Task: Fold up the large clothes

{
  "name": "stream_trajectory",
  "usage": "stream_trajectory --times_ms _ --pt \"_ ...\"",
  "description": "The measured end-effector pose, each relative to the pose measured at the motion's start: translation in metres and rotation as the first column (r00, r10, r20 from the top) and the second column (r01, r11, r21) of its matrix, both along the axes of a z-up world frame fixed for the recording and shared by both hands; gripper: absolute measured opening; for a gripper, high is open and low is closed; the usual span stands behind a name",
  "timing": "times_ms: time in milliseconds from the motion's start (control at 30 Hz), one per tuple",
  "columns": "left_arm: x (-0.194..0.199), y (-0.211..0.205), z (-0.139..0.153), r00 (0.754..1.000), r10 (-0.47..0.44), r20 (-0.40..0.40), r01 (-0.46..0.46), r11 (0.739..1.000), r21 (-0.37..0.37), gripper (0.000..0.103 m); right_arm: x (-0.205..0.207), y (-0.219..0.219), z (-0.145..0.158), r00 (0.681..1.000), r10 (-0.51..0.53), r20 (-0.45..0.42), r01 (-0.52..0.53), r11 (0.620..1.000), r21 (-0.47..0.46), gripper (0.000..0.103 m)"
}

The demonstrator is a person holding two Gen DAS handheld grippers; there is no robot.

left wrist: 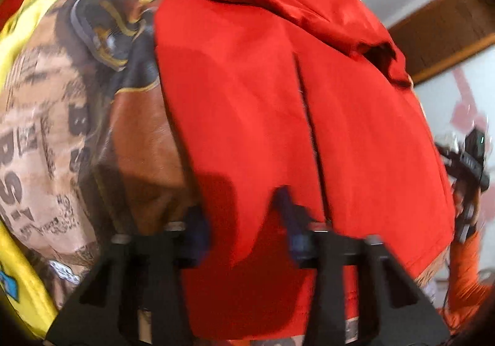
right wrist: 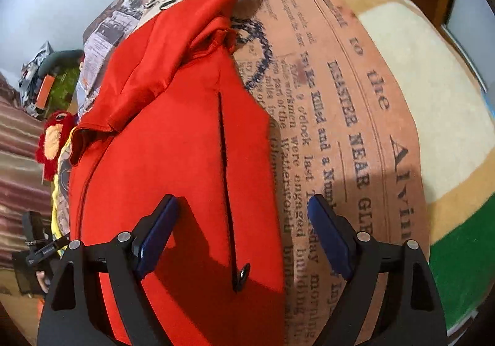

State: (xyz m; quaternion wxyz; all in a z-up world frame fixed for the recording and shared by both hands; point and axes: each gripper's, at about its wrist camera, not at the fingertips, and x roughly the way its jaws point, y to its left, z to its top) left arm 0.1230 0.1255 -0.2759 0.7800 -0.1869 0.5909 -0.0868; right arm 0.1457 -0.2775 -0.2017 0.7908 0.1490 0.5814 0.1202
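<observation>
Lying rumpled, red garment (right wrist: 173,129) shows a button-slit.

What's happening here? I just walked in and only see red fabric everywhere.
A person with a handheld gripper in each hand is folding a large red cloth garment spread on a newspaper-print bedcover. The right gripper hangs open over the garment's edge near a dark button, gripping nothing. The left gripper is at the other end with red fabric between its fingers; that blurred view doesn't show whether it is clamped.
</observation>
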Motion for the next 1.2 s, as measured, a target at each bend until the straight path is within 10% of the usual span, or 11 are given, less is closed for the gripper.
stream_trajectory --times_ms 300,833,1200 --pt "0.005 -0.019 0.046 0.991 0.036 0.133 -0.043 0.998 0.046 0.006 0.005 0.016 0.015 0.997 0.069 0.035 -0.071 0.995 0.07 0.012" --pt "0.102 0.047 0.139 0.926 0.218 0.308 -0.165 0.968 -0.188 0.006 0.066 0.056 0.098 0.942 0.14 0.305 -0.142 0.99 -0.015 0.01" --pt "0.21 0.084 0.063 0.929 0.327 0.174 -0.329 0.944 -0.021 0.006 0.183 0.059 0.043 0.976 0.045 0.213 -0.022 0.994 -0.109 0.01"
